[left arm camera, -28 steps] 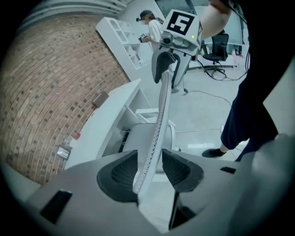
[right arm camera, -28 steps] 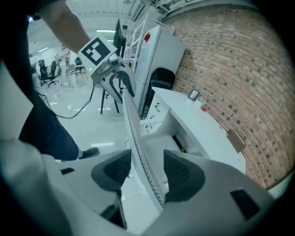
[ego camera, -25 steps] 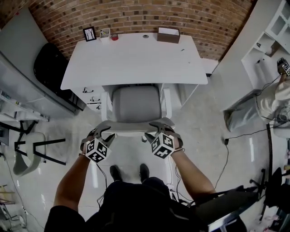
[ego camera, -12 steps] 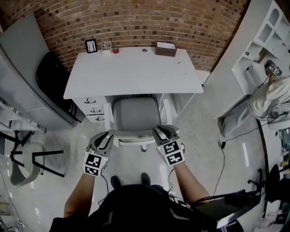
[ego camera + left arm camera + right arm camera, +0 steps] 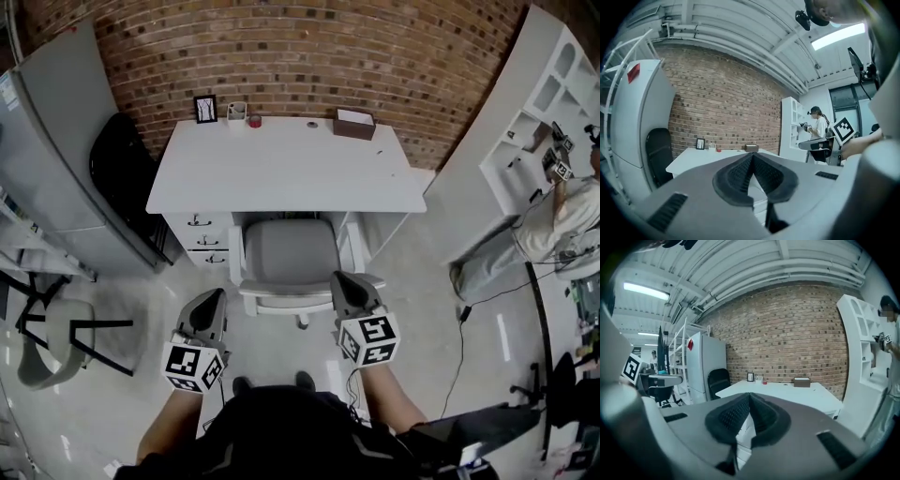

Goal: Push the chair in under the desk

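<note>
Red brick wall [image 5: 309, 47] along the top, white rectangular desk [image 5: 281, 169] against it.
Grey padded white-framed chair [image 5: 291, 253] mid-frame, seat partly under desk's front edge. Left gripper [image 5: 212, 302] and right gripper [image 5: 345, 283] below it, jaws just clenched, empty.

Chair [image 5: 289, 255] under desk [image 5: 286, 169], before wall [image 5: 281, 47]

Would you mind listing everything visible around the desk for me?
desk: one, white, against brick wall
desk chair: one, grey, pushed in under desk
picture frame: one, black, desk's back left
cup: one, white, beside frame
box: one, brown, desk's back right
spare chair: one, black, left of desk
shelving: one, white, far right
person: one, pale top, at shelving
left gripper: one, grey, behind chair, jaws just closed, empty
right gripper: one, grey, behind chair, jaws just closed, empty
</note>
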Available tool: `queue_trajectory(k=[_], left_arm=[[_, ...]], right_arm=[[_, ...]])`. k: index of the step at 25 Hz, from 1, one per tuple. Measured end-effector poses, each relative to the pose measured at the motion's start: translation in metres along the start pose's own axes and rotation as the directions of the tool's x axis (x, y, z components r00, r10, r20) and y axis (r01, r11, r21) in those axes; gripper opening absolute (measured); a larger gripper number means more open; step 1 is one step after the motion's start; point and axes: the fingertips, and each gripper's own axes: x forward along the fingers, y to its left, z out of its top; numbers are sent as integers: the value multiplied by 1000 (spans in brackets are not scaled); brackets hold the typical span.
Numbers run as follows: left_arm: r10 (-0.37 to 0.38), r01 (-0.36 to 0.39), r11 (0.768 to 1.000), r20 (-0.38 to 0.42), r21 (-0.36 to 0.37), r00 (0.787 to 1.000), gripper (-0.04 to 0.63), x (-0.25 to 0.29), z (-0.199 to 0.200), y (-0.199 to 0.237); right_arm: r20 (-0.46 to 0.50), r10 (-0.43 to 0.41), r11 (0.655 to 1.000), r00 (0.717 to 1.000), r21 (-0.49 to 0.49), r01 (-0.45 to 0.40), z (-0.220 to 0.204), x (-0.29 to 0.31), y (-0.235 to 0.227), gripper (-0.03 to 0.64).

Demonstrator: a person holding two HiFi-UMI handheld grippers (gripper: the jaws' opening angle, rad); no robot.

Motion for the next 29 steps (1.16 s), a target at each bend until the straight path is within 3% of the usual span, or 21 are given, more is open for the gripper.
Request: queue_trajectory(k=[4,29], left_arm=[[21,-21,1000,6,3,1000,8,-11,8,5],[94,-98,991,41,91,995,8,-16,18,5]], right_arm=[[9,-1,998,1000,-59,2,8,-1,10,8],[53,24,998,998,-68,-20,24,-12,16,8]])
